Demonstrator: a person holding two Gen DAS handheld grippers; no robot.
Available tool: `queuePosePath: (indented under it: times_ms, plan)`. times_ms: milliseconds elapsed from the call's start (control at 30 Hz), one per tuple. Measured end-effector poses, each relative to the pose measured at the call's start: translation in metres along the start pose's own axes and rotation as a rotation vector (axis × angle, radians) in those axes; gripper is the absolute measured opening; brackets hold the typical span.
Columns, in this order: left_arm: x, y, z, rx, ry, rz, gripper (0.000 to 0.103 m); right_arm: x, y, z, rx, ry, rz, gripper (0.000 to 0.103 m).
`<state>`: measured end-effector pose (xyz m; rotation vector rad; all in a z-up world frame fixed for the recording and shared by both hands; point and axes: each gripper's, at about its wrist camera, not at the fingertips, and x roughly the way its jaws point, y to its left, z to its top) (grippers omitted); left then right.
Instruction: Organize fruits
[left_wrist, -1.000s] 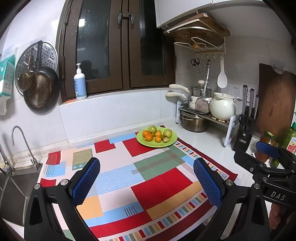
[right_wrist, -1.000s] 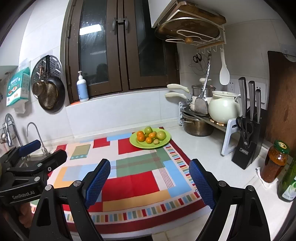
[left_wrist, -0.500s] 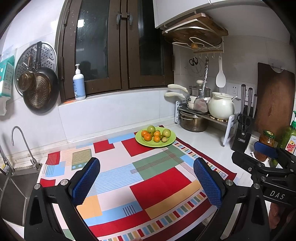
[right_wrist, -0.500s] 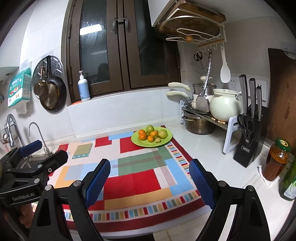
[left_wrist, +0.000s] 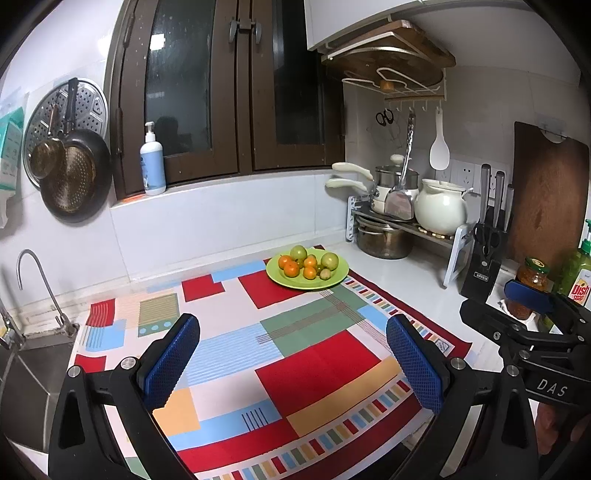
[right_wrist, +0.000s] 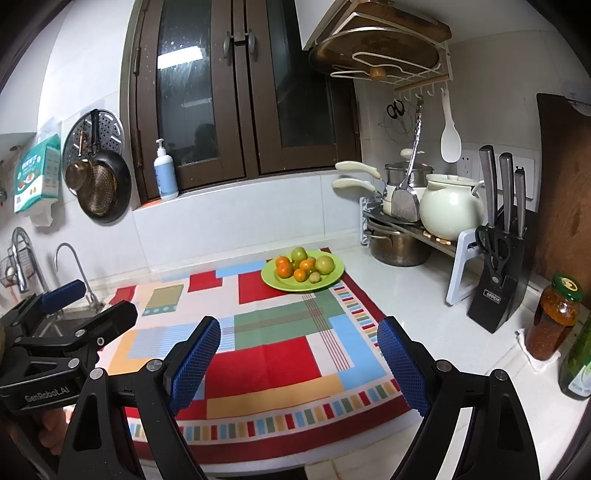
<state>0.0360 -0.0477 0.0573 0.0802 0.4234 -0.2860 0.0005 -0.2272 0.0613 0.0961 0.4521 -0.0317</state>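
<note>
A lime-green plate (left_wrist: 334, 278) (right_wrist: 332, 278) sits at the far edge of a colourful patchwork mat (left_wrist: 266, 347) (right_wrist: 258, 332). On it lie several small oranges (left_wrist: 291, 270) (right_wrist: 283, 271) and green fruits (left_wrist: 329, 260) (right_wrist: 324, 264). My left gripper (left_wrist: 291, 363) hovers over the mat's near part, open and holding nothing, well short of the plate. My right gripper (right_wrist: 299, 367) is likewise open and holding nothing above the mat's near edge. Each gripper shows at the side of the other's view.
A sink with a tap (left_wrist: 33, 280) lies to the left. On the right stand a pot rack with a white pot (right_wrist: 450, 210), a knife block (right_wrist: 496, 280), a jar (right_wrist: 554, 321) and bottles (left_wrist: 580, 273). Pans (left_wrist: 70, 173) hang on the left wall.
</note>
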Motion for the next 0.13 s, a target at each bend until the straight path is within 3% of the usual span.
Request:
queuePosePath:
  times_ms: [133]
  plan:
    - [0.0046,0.0014,0.0001,0.000,0.003,-0.002,0.103,0.0035,0.0006,0.0008,0.000,0.005,-0.005,0.087]
